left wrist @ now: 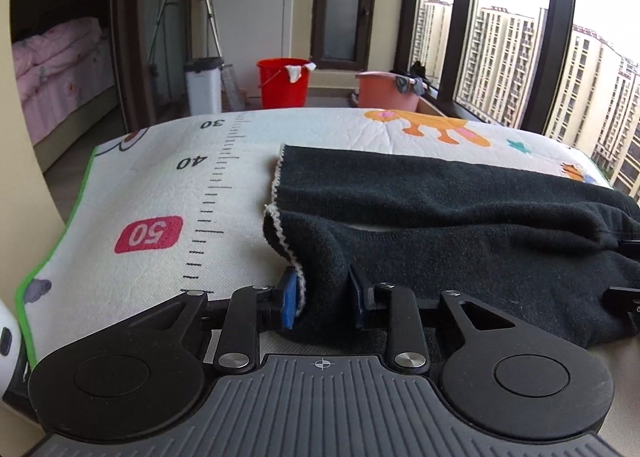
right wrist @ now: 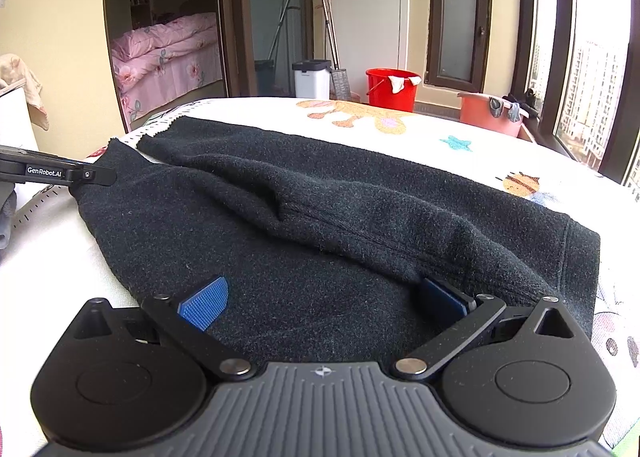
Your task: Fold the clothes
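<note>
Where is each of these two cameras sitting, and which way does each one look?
Left wrist: on the left gripper, facing the dark garment's white-stitched end, pinched between its pads; the right gripper's tip shows at the right edge.
Right wrist: on the right gripper, facing the garment's other end, jaws open over it; the left gripper shows at the left edge.
Shared: garment, printed mat, red bucket, windows.

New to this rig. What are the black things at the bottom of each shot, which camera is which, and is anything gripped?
No robot arm here: a person holds one two-finger tool in each hand, each with a fisheye camera looking along its fingers. In the left wrist view, the left tool is pinched on the near corner of the dark garment, beside its white-stitched hem. In the right wrist view, the right tool stands open over that garment, gripping nothing. The garment lies on a printed play mat.
</note>
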`<action>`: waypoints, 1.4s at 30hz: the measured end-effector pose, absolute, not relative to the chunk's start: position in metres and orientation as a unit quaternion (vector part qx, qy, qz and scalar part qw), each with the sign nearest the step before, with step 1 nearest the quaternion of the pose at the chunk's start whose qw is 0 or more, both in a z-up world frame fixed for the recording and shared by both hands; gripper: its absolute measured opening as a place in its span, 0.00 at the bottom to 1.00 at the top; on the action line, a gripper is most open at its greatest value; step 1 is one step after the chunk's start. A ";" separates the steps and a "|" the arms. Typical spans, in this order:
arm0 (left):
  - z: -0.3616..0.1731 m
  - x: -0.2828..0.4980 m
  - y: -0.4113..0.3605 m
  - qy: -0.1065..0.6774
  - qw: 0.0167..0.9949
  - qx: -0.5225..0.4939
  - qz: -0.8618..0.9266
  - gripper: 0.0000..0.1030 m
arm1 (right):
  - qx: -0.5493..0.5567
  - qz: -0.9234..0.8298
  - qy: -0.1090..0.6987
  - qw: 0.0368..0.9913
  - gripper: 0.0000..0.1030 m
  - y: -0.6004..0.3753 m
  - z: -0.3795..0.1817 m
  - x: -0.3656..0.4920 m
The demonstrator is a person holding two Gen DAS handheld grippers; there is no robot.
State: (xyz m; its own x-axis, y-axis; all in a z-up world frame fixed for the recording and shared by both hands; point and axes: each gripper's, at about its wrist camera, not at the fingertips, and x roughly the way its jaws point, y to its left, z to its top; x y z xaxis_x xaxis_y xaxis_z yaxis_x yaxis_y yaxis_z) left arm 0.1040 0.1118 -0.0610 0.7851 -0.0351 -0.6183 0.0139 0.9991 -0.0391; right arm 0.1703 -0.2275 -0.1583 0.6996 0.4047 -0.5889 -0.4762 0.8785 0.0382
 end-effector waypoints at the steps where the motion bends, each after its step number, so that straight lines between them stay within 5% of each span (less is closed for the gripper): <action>1: -0.061 0.103 0.111 0.326 0.945 -0.014 -0.013 0.26 | -0.060 0.240 0.305 0.920 1.00 -0.227 -0.158 0.170; 18: -0.067 0.068 0.142 0.302 0.952 -0.057 0.001 0.30 | -0.182 0.290 0.289 0.894 1.00 -0.181 -0.144 0.178; 24: -0.069 0.063 0.149 0.300 0.951 -0.075 0.014 0.48 | -0.103 0.289 0.336 0.891 1.00 -0.195 -0.149 0.188; 26: -0.069 0.066 0.146 0.304 0.950 -0.065 0.010 0.71 | -0.089 0.291 0.330 0.894 1.00 -0.201 -0.151 0.182; 29: -0.070 0.071 0.137 0.318 0.947 -0.040 0.005 0.92 | -0.054 0.288 0.329 0.898 1.00 -0.215 -0.148 0.171; 36: -0.072 0.072 0.140 0.318 0.947 -0.052 0.000 0.93 | 0.049 0.166 0.248 0.953 0.99 -0.302 -0.123 0.115; 38: -0.072 0.072 0.142 0.316 0.947 -0.059 -0.004 0.95 | 0.049 0.128 0.254 0.957 0.91 -0.322 -0.122 0.110; 42: -0.072 0.072 0.139 0.318 0.946 -0.055 -0.002 0.96 | 0.067 0.130 0.285 0.947 0.91 -0.331 -0.135 0.110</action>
State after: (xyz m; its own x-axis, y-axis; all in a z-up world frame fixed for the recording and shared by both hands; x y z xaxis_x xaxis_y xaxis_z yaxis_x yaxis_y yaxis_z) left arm 0.0717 0.1391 -0.0724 0.7975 -0.0395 -0.6021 -0.0305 0.9939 -0.1057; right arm 0.1096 -0.3306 -0.1353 0.8042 0.2842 -0.5220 -0.2083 0.9573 0.2003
